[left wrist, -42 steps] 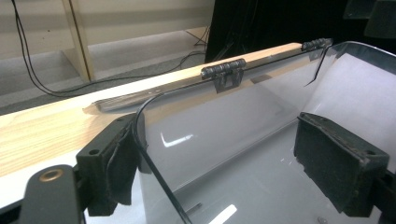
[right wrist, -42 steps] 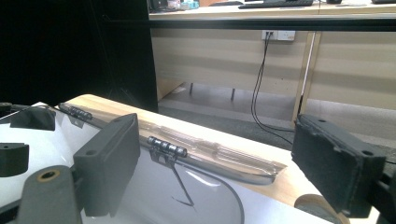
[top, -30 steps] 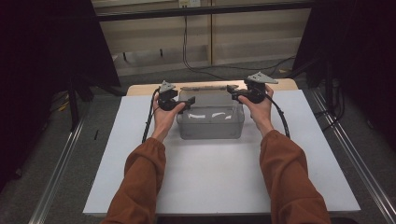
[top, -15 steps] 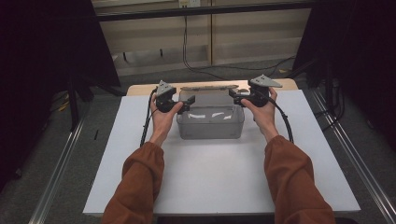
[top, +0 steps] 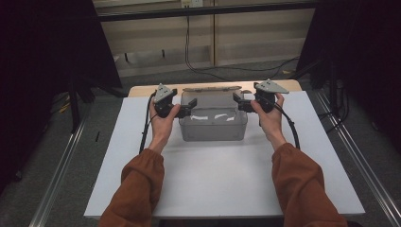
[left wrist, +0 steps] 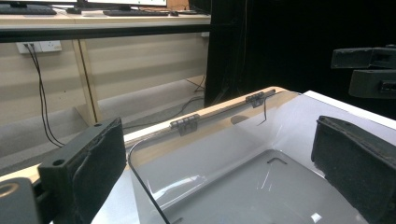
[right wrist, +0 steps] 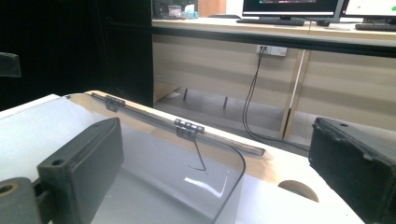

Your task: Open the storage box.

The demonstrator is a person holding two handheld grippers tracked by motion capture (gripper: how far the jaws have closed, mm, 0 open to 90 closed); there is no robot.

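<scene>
We list one table (top: 142,90), wooden, bearing a white board (top: 222,179); on it, one clear plastic box (top: 213,127).

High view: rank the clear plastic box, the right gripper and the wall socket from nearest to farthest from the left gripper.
1. clear plastic box: right beside the left gripper, at its own left end, mid-table.
2. right gripper: at the box's opposite end.
3. wall socket: far back, on the wall beyond the table.

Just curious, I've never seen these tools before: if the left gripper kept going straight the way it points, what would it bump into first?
Probably the clear plastic box: the left gripper points across at its side, open jaws astride the near wall's edge.
</scene>
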